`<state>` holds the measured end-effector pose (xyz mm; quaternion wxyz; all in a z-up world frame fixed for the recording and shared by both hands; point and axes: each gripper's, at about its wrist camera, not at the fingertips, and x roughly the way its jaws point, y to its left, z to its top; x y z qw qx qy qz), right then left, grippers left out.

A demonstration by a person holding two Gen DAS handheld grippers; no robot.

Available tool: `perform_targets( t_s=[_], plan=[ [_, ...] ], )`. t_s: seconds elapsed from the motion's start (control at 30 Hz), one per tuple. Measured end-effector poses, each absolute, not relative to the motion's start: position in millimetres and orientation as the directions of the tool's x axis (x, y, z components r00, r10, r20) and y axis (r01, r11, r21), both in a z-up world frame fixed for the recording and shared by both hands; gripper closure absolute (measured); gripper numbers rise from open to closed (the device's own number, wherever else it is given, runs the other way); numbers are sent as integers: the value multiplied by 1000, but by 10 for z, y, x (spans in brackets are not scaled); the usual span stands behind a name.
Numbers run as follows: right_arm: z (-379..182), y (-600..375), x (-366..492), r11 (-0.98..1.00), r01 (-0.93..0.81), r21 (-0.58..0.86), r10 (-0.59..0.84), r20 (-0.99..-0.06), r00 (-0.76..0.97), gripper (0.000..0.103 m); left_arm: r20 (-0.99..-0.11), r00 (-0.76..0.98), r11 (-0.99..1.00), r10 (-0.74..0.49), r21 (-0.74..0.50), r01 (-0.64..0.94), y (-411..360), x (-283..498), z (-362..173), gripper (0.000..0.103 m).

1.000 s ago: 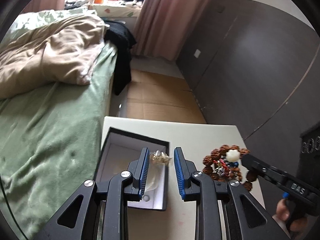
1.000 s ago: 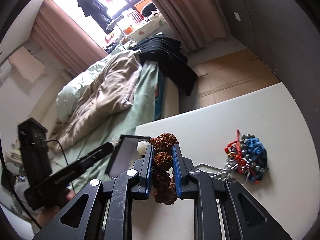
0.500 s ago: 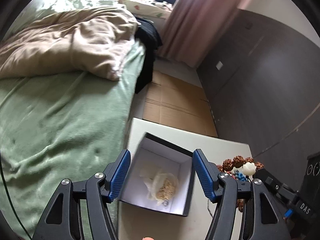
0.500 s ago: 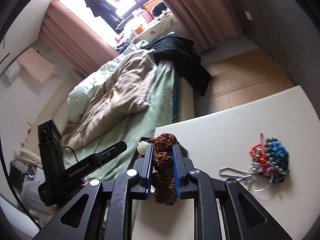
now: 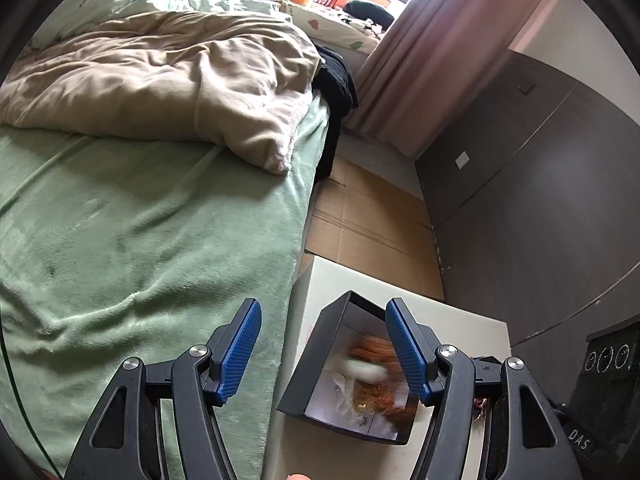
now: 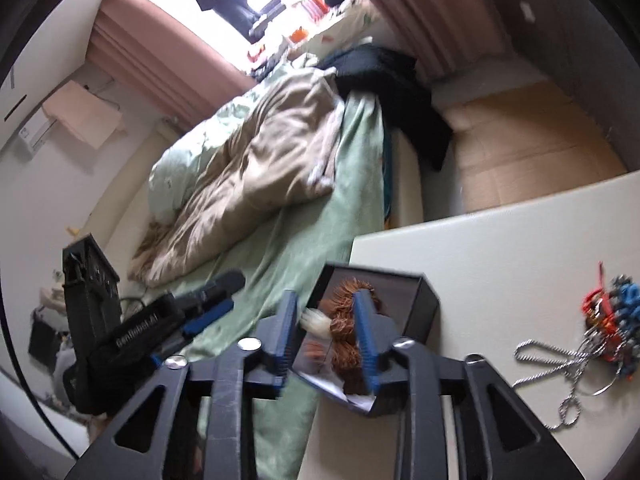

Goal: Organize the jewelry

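A dark jewelry box (image 5: 320,364) with a white lining sits at the white table's left edge; it also shows in the right wrist view (image 6: 420,300). The brown bead bracelet (image 6: 344,332) with a white bead is blurred, dropping into the box between my right gripper's (image 6: 328,332) opened jaws. It shows in the left wrist view (image 5: 376,360) over a small clear bag of jewelry (image 5: 356,396). My left gripper (image 5: 324,348) is open and empty, left of and above the box.
A pile of blue and red beaded jewelry (image 6: 612,312) with a silver chain (image 6: 556,364) lies on the table (image 6: 500,248) at the right. A bed with green sheet (image 5: 140,240) borders the table's left side. Cardboard covers the floor beyond.
My right gripper moved over the box and opened, releasing the brown bracelet into it. My left gripper drew back to the left, still open.
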<state>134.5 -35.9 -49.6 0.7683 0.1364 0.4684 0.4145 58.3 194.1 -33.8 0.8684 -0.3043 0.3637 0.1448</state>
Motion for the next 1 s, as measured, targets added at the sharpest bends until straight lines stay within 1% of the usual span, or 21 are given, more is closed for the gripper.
perform_targets(
  t_s=[0.07, 0.1, 0.27, 0.43, 0.5, 0.63, 0.7, 0.73, 0.77, 0.9, 0.93, 0.97, 1.0],
  plan=[
    [-478, -503, 1369, 643, -490, 588, 750, -613, 248, 57, -721, 692, 782, 24, -418, -462, 1890, 612, -339, 37],
    [-467, -578, 1379, 655, -478, 586, 743, -616, 262, 56, -720, 693, 786, 20, -417, -456, 1862, 624, -338, 37],
    [-413, -1112, 1348, 705, -391, 591, 708, -619, 340, 55, -706, 708, 817, -6, -412, -404, 1653, 712, -315, 37],
    [-211, -1477, 1307, 790, -342, 508, 612, -648, 453, 55, -700, 714, 851, -26, -390, -351, 1395, 761, -288, 37],
    [-140, -1600, 1294, 807, -325, 492, 589, -643, 489, 55, -694, 720, 868, -36, -378, -321, 1270, 780, -275, 37],
    [-49, -1862, 1234, 820, -305, 484, 568, -623, 538, 54, -684, 729, 909, -21, -316, -271, 1005, 799, -232, 37],
    [-53, -1988, 1213, 833, -281, 476, 546, -631, 551, 50, -679, 733, 911, -36, -323, -255, 933, 808, -233, 37],
    [-69, -2057, 1209, 845, -261, 466, 526, -639, 562, 41, -679, 732, 911, -48, -331, -247, 903, 816, -241, 37],
    [-84, -2091, 1217, 852, -248, 460, 513, -643, 569, 35, -681, 730, 911, -58, -335, -240, 872, 829, -253, 37],
    [-161, -2312, 1262, 852, -194, 485, 503, -662, 555, 30, -667, 738, 917, -100, -350, -193, 740, 855, -265, 37],
    [-188, -2360, 1271, 848, -178, 500, 507, -666, 547, 28, -658, 744, 917, -112, -357, -177, 701, 859, -252, 37],
    [-215, -2396, 1277, 845, -162, 510, 508, -670, 541, 22, -655, 746, 918, -121, -360, -167, 668, 863, -243, 36],
    [-242, -2428, 1273, 843, -145, 518, 506, -674, 537, 19, -652, 746, 917, -135, -367, -154, 637, 870, -237, 30]
  ],
)
